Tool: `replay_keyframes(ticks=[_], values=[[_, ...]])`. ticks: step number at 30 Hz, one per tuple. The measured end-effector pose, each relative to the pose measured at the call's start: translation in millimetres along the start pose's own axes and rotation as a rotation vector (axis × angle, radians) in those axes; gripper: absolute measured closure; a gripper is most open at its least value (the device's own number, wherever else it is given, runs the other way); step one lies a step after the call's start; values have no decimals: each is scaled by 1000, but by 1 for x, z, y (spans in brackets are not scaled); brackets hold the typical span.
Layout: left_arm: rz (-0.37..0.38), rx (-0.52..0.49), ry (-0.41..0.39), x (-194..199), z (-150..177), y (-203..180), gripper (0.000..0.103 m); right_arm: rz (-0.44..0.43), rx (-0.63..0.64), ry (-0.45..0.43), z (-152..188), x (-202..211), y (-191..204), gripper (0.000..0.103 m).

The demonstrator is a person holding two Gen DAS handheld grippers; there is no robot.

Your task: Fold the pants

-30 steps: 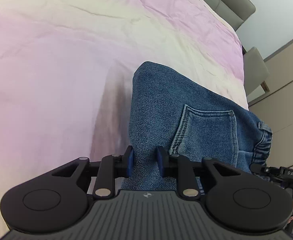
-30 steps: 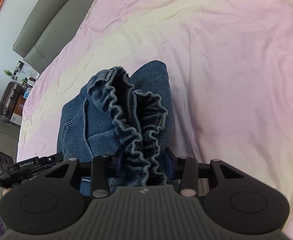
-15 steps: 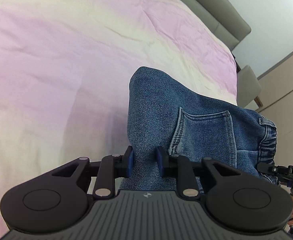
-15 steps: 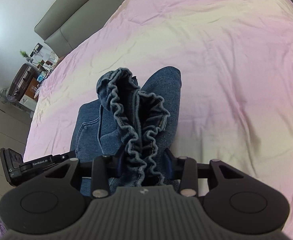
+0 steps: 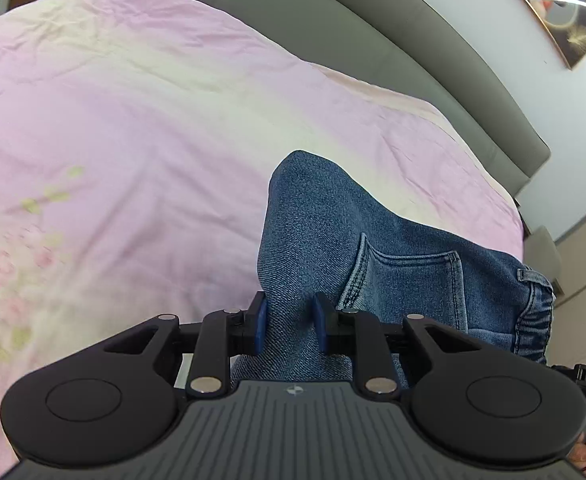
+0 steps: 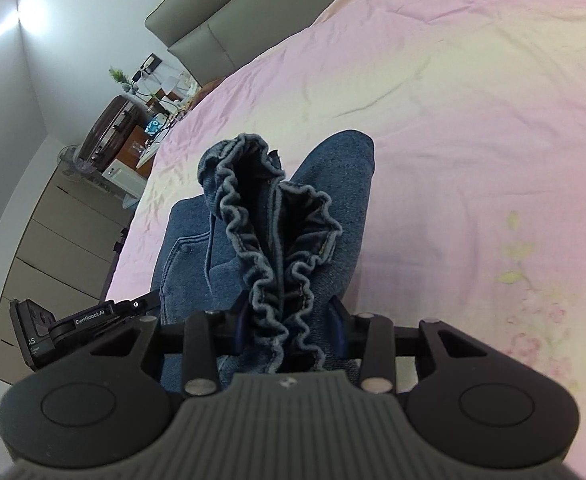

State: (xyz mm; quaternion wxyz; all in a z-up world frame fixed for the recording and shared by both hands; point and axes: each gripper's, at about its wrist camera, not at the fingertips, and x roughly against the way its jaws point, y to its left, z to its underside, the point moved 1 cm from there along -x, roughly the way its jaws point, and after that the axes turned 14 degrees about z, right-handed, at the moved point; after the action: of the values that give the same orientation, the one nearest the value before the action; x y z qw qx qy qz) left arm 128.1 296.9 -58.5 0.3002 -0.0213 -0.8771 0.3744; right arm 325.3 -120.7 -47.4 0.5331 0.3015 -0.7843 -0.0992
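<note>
pants [image 5: 373, 248] pinched by left claw [image 5: 289, 322]; right claw [image 6: 289, 326] clamps their elastic waistband [image 6: 269, 240]

Pants [image 5: 373, 248]: blue denim, coarse twill weave, matt, with pale topstitching round the patch pocket [image 5: 409, 284]; elastic waistband [image 6: 277, 248] ruffled and frayed-looking along its edge. Left gripper [image 5: 289, 320] and right gripper [image 6: 289, 320]: matt black plastic bodies, ribbed grey housing, small shiny metal pins at the pivots, smooth blue pads [image 5: 259, 322]. Bedsheet [image 5: 133, 140]: thin pink-to-cream cloth, finely creased, faint floral print near its edge. Headboard [image 5: 393, 36]: grey upholstery, smooth, matt. Wall picture [image 5: 553, 4]: glossy.
</note>
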Motion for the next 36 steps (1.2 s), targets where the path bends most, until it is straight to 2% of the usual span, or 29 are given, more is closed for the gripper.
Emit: replay_keyframes(ticks=[4,8,14,18,21,25,28,32,34,35,36], values=[[-24,31,-21,4,-15,32,78,-28,-5,37,-1,-43,23,67],[-51,49,-5,0,-22,68,78,-45,-19,84,-2,-88,32,67],[-79,71,41,-17,-9,113,77,8,-9,170,2,-146,37,67],[-63,74,9,-18,-2,120,74,29,7,211,1,-161,27,67],[-45,105,-1,-13,-1,125,70,81,46,247,-1,-174,26,67],[36,185,6,2,-6,138,51,95,44,265,-5,-187,28,67],[83,259,8,8,-10,150,45,88,40,264,-5,-190,26,66],[102,282,53,0,-9,156,37,80,19,262,0,-190,20,66],[71,258,94,-10,-5,154,37,77,9,261,2,-187,18,66],[61,243,111,-14,-3,152,44,77,6,260,3,-186,17,66],[49,225,111,-17,-2,149,45,78,5,257,3,-186,17,66]])
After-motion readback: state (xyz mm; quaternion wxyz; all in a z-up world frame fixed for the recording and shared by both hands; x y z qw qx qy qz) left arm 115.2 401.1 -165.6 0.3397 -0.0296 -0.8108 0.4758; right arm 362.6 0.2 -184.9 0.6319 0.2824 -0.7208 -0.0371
